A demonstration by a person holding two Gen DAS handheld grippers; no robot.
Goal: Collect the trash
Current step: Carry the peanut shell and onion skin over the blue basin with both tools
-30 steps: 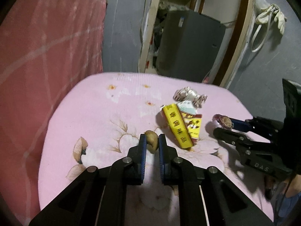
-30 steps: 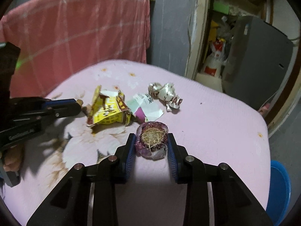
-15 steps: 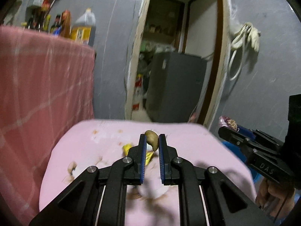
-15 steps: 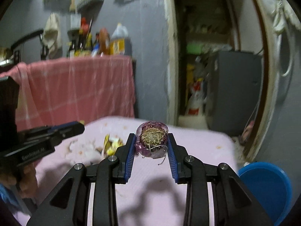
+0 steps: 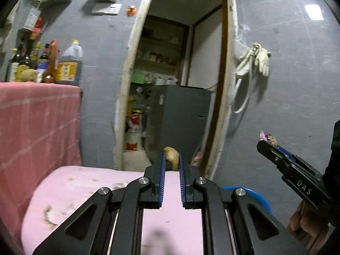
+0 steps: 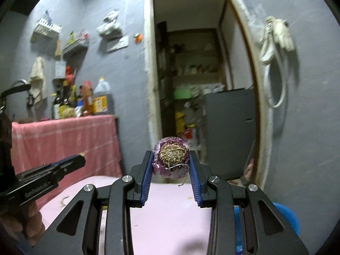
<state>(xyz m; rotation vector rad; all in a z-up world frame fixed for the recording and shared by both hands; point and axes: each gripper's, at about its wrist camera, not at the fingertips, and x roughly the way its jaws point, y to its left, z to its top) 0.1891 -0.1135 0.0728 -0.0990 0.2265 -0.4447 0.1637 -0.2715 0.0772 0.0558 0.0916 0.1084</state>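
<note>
1. Left wrist view: left tongs (image 5: 171, 159) were clamped on a small tan scrap (image 5: 171, 156), pinched at the tips and held in the air above the pink-covered bench (image 5: 85, 191). The scrap's long axis ran slantwise, upper left to lower right, the lower end poking past the right pad; what it is I could not tell. The blue bin (image 5: 250, 193) showed as a rim low and right of these tongs, so the drop looked to be rightward and down. Right tongs (image 5: 265, 142) sat at the right edge, nearer the bin by my reading.
2. Right wrist view: right tongs (image 6: 171, 159) were clamped on a purple onion end (image 6: 171, 158), roughly round, so no real long axis; its dry root face pointed back at the camera. The blue bin (image 6: 284, 214) lay low right, just beside this arm. Left tongs (image 6: 81, 156) sat far left, well apart from the bin.
</note>
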